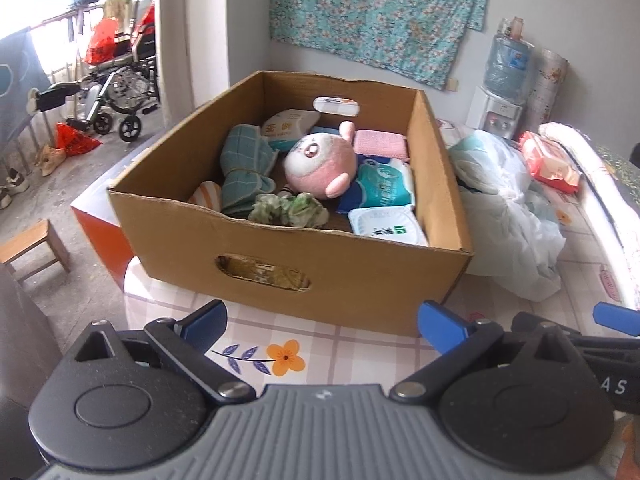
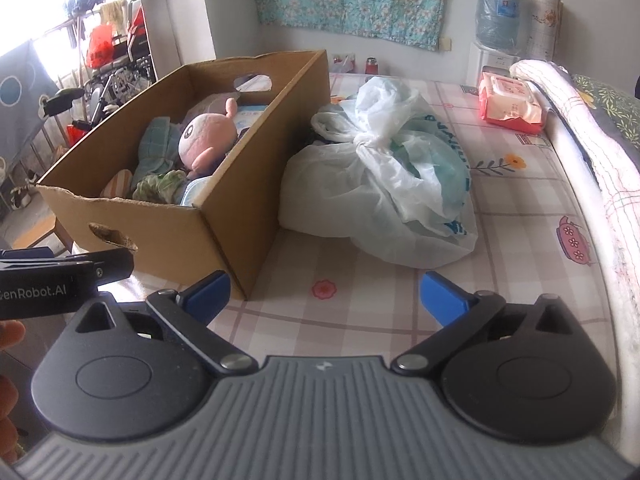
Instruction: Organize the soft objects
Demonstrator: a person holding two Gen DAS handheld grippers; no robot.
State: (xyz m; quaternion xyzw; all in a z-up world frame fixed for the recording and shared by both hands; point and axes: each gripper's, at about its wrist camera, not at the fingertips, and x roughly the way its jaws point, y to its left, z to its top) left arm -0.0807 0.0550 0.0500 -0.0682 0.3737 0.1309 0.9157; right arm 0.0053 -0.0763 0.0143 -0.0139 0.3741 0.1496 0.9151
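Cardboard box (image 1: 280, 264), open-topped, on the patterned tabletop (image 2: 360, 312). Contents: pink plush toy (image 1: 320, 162) at centre; teal checked towel (image 1: 244, 164) rolled and tied beside it; pink folded cloth (image 1: 380, 142) against the far wall; green crumpled fabric (image 1: 288, 208) near the front wall; several tissue packs (image 1: 384, 188). Beside the box, on its right: knotted white plastic bag (image 2: 380, 184), touching the box wall. Further right, well apart: red wet-wipe pack (image 2: 510, 102). Left hand-held gripper (image 1: 322, 322): jaws apart, nothing between them, short of the box. Right hand-held gripper (image 2: 324, 296): jaws spread wide, empty, over bare tabletop.
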